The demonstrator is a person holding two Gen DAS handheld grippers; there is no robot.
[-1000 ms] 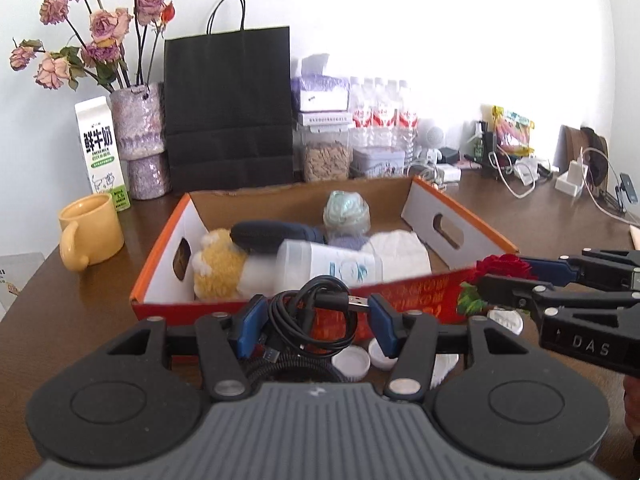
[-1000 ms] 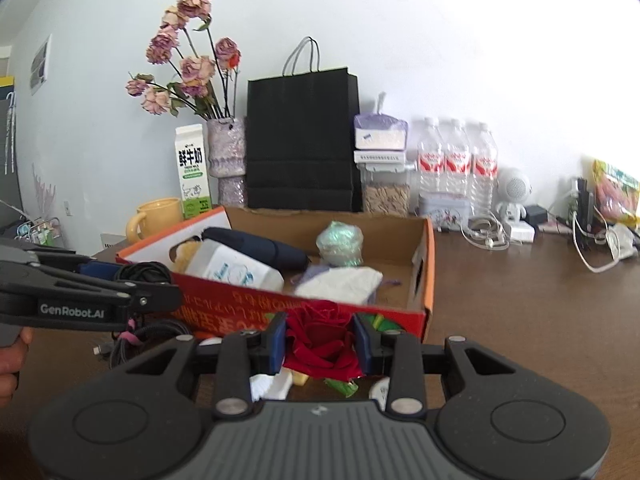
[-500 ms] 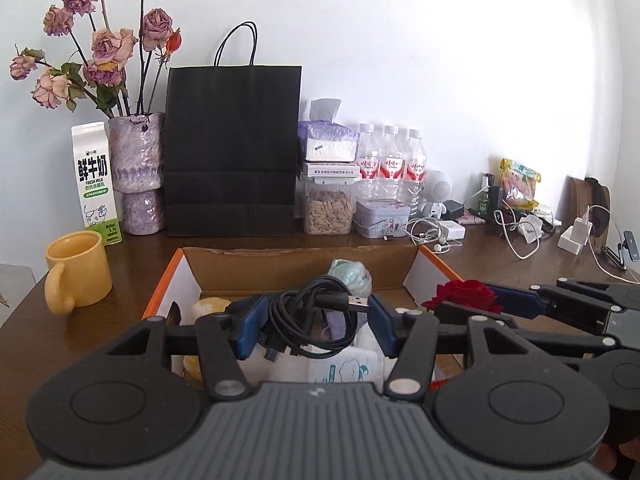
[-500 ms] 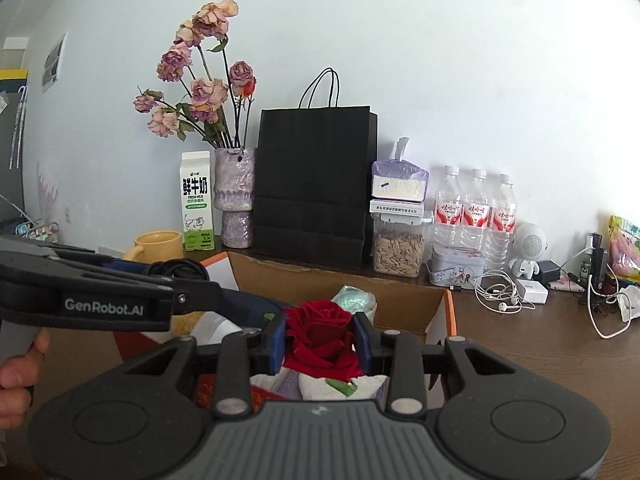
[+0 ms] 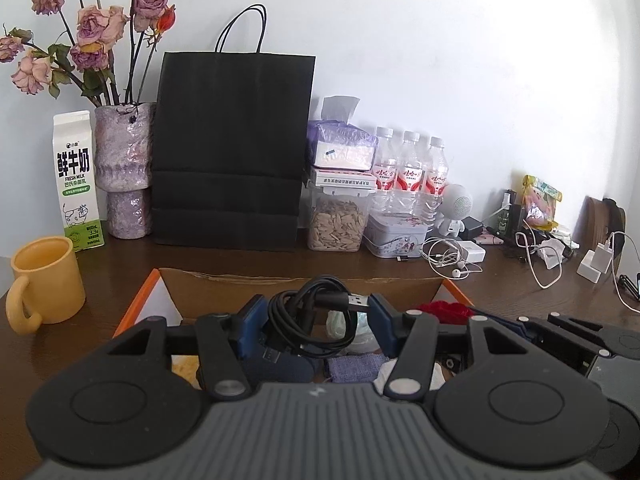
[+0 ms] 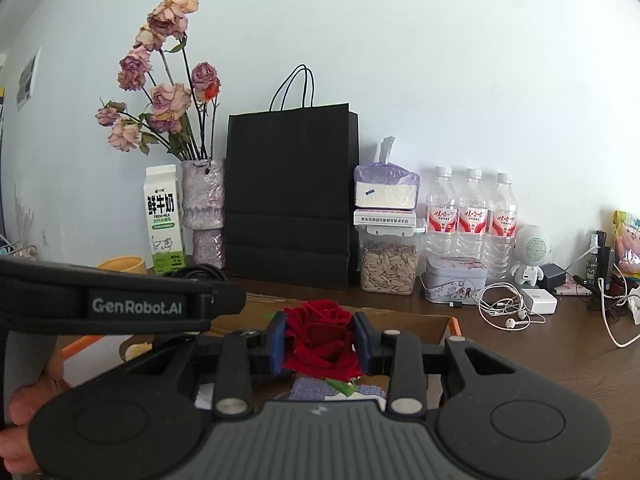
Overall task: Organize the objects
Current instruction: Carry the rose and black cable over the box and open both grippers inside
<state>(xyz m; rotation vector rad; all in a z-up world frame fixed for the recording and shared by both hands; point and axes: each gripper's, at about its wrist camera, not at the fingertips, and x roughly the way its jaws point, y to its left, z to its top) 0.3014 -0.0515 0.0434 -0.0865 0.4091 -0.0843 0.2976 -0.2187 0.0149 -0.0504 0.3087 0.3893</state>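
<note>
Above the cardboard box (image 5: 304, 292), your left claw (image 5: 316, 314) grips a coiled cable (image 5: 308, 320). Your right claw (image 6: 320, 340) clamps a red rose (image 6: 320, 336). Inside the box lie a blue cloth (image 5: 352, 366) and other items.

a plain white wall (image 5: 440, 60) is seen behind a dark brown wooden table (image 5: 500, 292), lit pretty evenly by soft daylight. something framed is hung on the wall (image 6: 28, 80) at about 9 o'clock.

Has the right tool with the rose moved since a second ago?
Yes. The right tool, shut on the rose, has gone forward over the cardboard box, toward the black bag.
</note>
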